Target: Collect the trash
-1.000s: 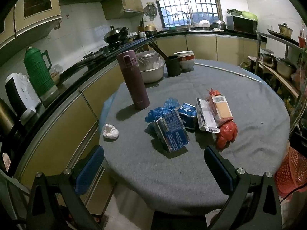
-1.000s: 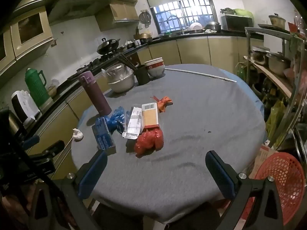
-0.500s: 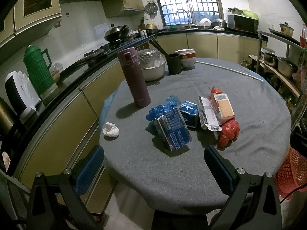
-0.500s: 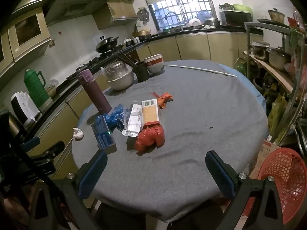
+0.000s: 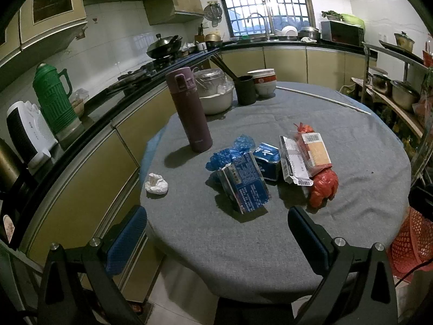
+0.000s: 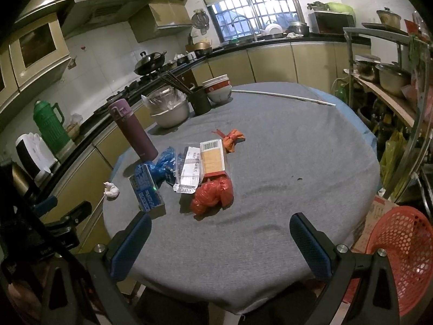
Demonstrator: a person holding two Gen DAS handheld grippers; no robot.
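Note:
Trash lies in a cluster on the round grey table point(image 5: 351, 140): a blue carton point(image 5: 245, 182), a crumpled blue bag point(image 5: 230, 153), a white wrapper point(image 5: 292, 162), an orange packet point(image 5: 318, 153) and a red plastic bag point(image 5: 323, 187). A white crumpled tissue point(image 5: 156, 184) sits alone near the left edge. A small orange knotted bag point(image 6: 232, 139) lies further back. My left gripper point(image 5: 216, 235) hangs open at the near table edge, short of the carton. My right gripper point(image 6: 220, 243) is open too, in front of the red plastic bag point(image 6: 212, 195). Neither holds anything.
A purple flask point(image 5: 189, 113) stands upright behind the trash. A covered metal bowl point(image 5: 216, 94), a black chopstick cup point(image 5: 245, 89) and stacked bowls point(image 5: 262, 81) stand at the table's back. A red mesh basket point(image 6: 397, 257) sits on the floor to the right. Kitchen counters run along the left.
Both views have shifted a little higher and nearer the table. Nothing on the table has moved, and both grippers stay open.

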